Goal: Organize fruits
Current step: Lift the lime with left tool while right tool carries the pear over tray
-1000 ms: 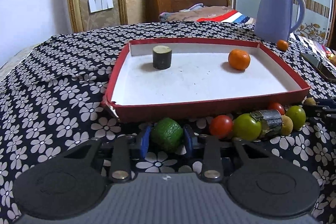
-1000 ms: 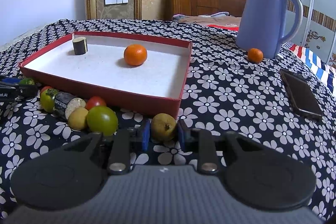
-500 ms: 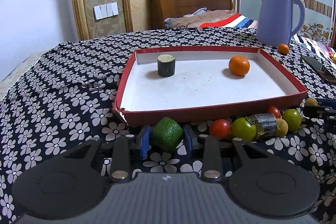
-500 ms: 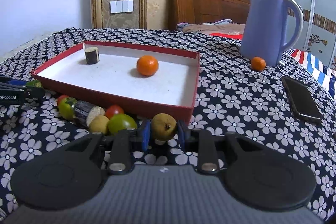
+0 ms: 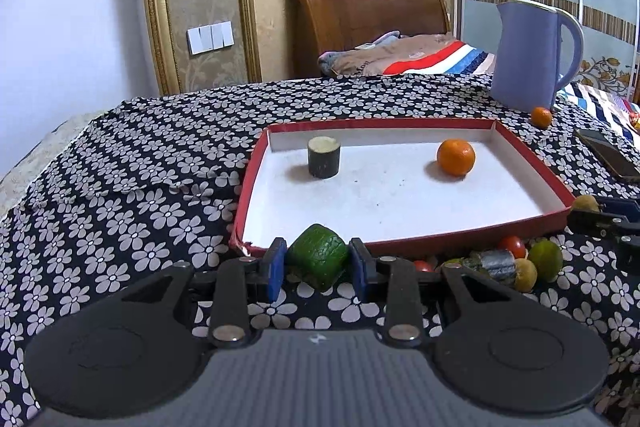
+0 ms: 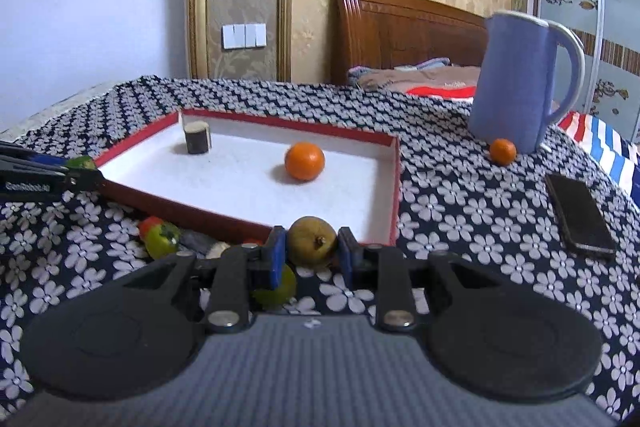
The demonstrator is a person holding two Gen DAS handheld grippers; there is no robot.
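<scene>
Green fruit clamped in left tool; right tool grips brownish fruit.

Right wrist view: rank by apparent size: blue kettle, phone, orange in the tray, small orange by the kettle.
1. blue kettle, clearly largest
2. phone
3. orange in the tray
4. small orange by the kettle

The small orange sits farther from the camera, so part of that gap may be distance.

- Green fruit, blocky, clamped between jaws just before the red tray.
- Yellow-brown fruit, likewise gripped.
- Orange and dark cylinder upright inside the tray.
</scene>
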